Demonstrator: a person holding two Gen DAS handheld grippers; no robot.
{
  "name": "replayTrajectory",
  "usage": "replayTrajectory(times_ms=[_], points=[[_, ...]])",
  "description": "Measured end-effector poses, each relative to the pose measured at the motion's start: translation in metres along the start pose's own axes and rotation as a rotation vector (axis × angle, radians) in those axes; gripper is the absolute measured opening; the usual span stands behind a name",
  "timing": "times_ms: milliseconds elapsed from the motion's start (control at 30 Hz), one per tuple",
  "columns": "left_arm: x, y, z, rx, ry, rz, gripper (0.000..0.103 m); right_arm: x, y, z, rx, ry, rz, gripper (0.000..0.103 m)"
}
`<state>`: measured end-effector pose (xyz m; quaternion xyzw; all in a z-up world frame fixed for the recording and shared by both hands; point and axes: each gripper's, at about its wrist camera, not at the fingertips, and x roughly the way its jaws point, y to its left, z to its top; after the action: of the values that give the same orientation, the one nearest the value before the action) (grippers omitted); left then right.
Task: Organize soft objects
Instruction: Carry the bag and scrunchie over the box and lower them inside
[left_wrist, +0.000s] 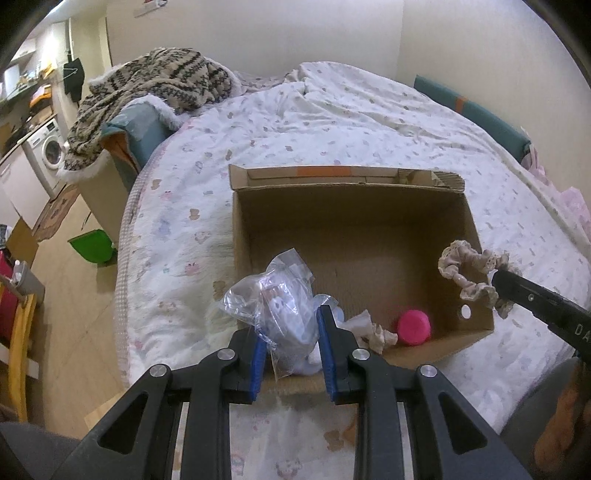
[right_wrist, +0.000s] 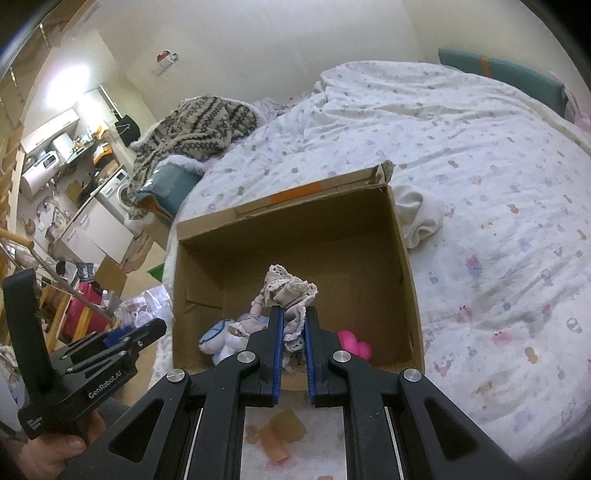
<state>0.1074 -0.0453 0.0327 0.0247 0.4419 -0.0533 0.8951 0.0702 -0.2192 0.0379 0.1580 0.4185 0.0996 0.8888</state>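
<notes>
Two grippers hover over an open cardboard box (left_wrist: 354, 225) that sits on the bed (left_wrist: 369, 122) near its front edge. The left gripper (left_wrist: 291, 354) has its fingers pinching a clear plastic bag (left_wrist: 273, 295) with small pale items inside, held above the box's near left corner. The right gripper (right_wrist: 294, 345) has its fingers pressed together on a beige lace scrunchie (right_wrist: 288, 291) above the box. A pink round object (left_wrist: 413, 326) lies inside, at the near wall
</notes>
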Motion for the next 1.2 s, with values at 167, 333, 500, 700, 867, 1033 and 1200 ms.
replayTrajectory(times_ms=[167, 333, 500, 700, 867, 1033, 1200], points=[[0.026, -0.005, 0.003, 0.018, 0.025, 0.01, 0.023, 0.023, -0.011, -0.001, 0.012, 0.034, -0.016, 0.012], [0.045, -0.011, -0.001, 0.047, 0.009, 0.014, 0.023, 0.042, -0.018, -0.01, 0.028, 0.073, -0.025, 0.012], [0.062, -0.006, -0.006, 0.029, 0.034, 0.0, 0.023, 0.058, -0.018, -0.016, 0.01, 0.108, -0.04, 0.012], [0.068, 0.0, -0.01, 0.004, 0.046, -0.012, 0.024, 0.064, -0.016, -0.017, -0.015, 0.122, -0.056, 0.012], [0.07, -0.001, -0.011, 0.008, 0.047, -0.02, 0.024, 0.069, -0.016, -0.017, -0.01, 0.14, -0.063, 0.012], [0.072, -0.005, -0.013, 0.024, 0.051, -0.028, 0.024, 0.072, -0.015, -0.018, -0.019, 0.153, -0.078, 0.012], [0.073, -0.006, -0.014, 0.028, 0.048, -0.027, 0.024, 0.075, -0.015, -0.017, -0.015, 0.159, -0.085, 0.012]])
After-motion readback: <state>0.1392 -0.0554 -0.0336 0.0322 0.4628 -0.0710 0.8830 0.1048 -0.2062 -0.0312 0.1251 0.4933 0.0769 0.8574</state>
